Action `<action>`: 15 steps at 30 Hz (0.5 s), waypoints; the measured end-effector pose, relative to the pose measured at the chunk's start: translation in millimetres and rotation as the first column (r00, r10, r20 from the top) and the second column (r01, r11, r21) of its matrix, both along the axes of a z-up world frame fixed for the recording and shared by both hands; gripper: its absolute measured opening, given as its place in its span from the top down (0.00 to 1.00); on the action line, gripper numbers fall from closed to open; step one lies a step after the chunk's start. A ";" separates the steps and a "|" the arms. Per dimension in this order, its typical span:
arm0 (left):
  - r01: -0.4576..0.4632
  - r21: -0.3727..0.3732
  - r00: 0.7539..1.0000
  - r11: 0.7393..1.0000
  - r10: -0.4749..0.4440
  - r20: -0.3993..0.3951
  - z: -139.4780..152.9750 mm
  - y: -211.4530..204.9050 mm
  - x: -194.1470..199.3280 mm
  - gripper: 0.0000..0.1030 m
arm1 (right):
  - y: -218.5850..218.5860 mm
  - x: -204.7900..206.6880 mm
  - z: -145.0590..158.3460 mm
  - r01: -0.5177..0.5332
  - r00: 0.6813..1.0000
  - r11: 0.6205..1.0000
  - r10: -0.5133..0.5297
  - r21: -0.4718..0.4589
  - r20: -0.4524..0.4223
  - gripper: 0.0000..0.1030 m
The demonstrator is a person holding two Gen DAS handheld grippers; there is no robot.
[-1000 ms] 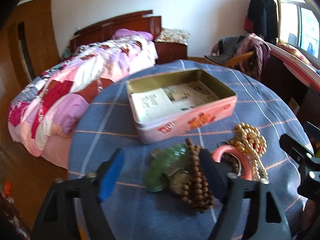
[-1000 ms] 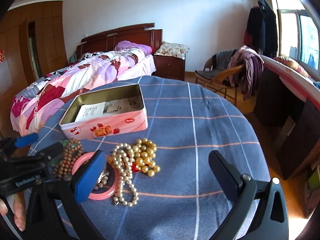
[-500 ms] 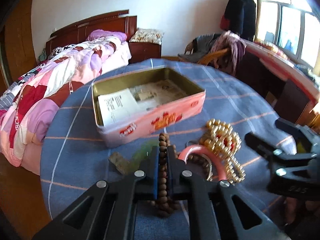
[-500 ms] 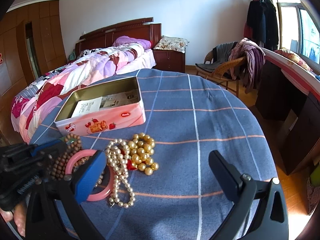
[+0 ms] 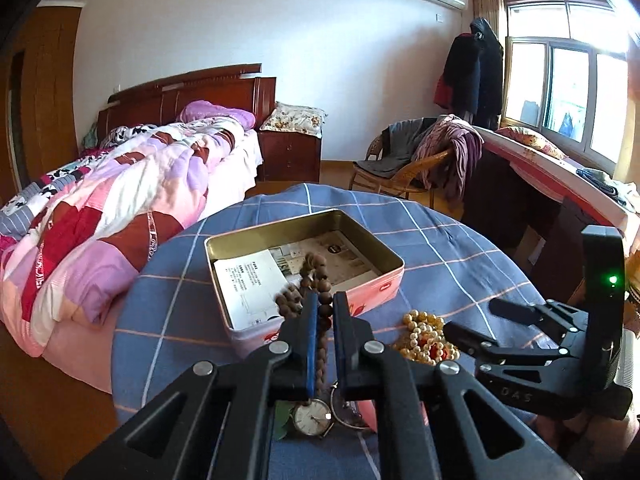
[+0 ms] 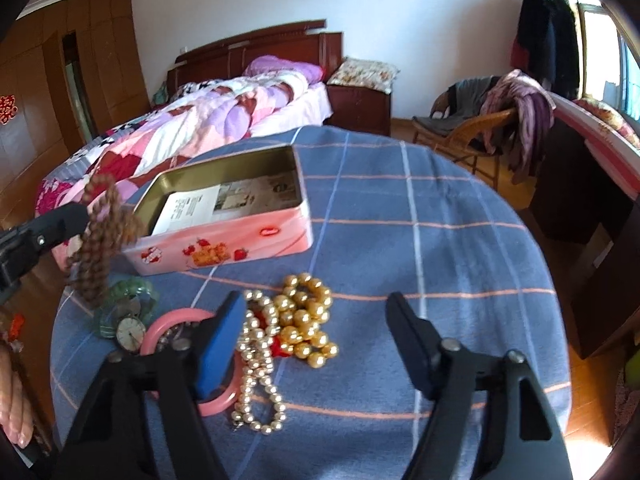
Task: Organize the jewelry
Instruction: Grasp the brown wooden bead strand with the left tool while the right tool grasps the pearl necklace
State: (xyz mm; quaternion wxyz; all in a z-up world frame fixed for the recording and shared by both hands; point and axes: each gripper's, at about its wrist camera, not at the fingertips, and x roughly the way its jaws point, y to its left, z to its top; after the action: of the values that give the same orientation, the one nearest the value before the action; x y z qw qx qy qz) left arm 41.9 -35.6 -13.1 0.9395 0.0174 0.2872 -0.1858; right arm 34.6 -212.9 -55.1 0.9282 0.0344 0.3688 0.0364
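Pinching the wooden bead strand (image 5: pixel 318 280) clear of the table, the left gripper (image 5: pixel 323 312) holds it beside the one open tin (image 6: pixel 248 236), probably its destination. Jaws closing, the right gripper (image 6: pixel 316 328) brackets two necklaces, pearl (image 6: pixel 256 360) and gold (image 6: pixel 306 320), untouched.

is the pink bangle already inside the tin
No, the pink bangle lies on the blue cloth beside the pearls, outside the tin.
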 end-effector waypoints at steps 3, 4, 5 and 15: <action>0.006 -0.001 1.000 1.000 -0.006 -0.017 -5.2 0.4 5.1 0.94 | 5.0 2.8 -1.5 -0.031 0.999 0.999 0.032 0.015 -0.014 0.40; 0.008 -0.001 1.000 1.000 -0.008 -0.020 -6.3 0.1 5.2 0.94 | 6.8 4.0 -1.3 -0.041 0.999 0.999 0.042 0.020 -0.018 0.43; 0.008 -0.001 1.000 1.000 -0.008 -0.023 -7.8 -0.3 5.9 0.94 | 9.4 5.6 -1.0 -0.055 0.998 0.998 0.056 0.028 -0.021 0.45; 0.021 -0.008 0.999 1.000 -0.021 -0.035 -12.6 -0.9 5.4 0.94 | 31.5 6.0 -7.5 -0.180 0.981 0.983 0.182 0.048 -0.059 0.91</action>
State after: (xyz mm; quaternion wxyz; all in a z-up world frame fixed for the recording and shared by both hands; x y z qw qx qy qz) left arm 47.3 -36.5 -25.7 0.9323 0.0137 0.3029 -0.1969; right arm 40.6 -181.3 -62.6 0.9080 0.0214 0.3985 0.1273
